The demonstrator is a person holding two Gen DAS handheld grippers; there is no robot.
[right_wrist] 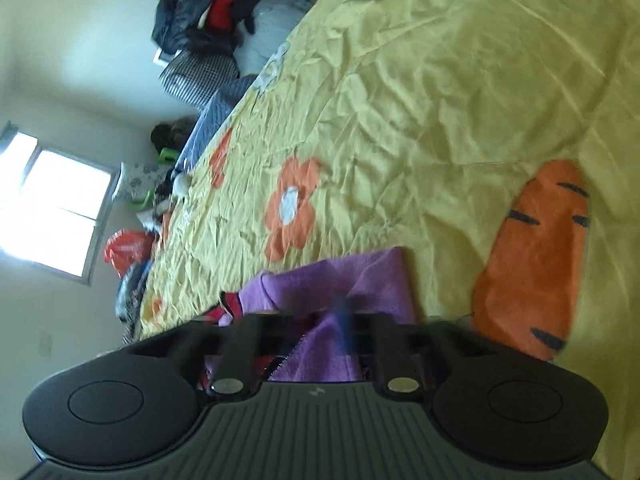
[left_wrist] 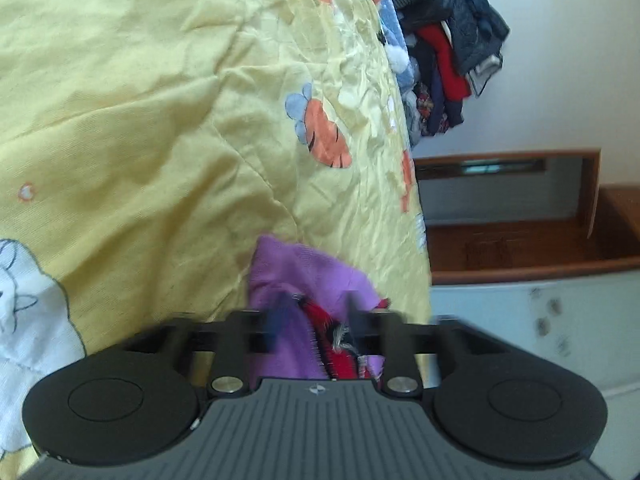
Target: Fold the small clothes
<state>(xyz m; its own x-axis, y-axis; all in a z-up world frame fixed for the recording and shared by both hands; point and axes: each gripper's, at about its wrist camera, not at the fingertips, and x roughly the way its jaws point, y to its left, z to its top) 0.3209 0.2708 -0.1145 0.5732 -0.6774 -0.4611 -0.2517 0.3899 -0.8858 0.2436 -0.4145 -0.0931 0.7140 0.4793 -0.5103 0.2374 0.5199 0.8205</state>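
A small purple garment (left_wrist: 296,276) with red trim lies bunched between the fingers of my left gripper (left_wrist: 318,308), held above the yellow bedspread (left_wrist: 140,100). The jaws look shut on the cloth, though motion blur smears the fingertips. The same purple garment (right_wrist: 352,280) fills the jaws of my right gripper (right_wrist: 320,312), which also looks shut on it. A red part of the garment (right_wrist: 230,306) hangs out at the left of the right wrist view. Both views are tilted sideways.
The yellow bedspread (right_wrist: 440,100) has orange flower and carrot prints. A pile of dark and red clothes (left_wrist: 444,40) lies at the bed's far end, also in the right wrist view (right_wrist: 208,12). A wooden shelf (left_wrist: 520,240) and a bright window (right_wrist: 56,216) flank the bed.
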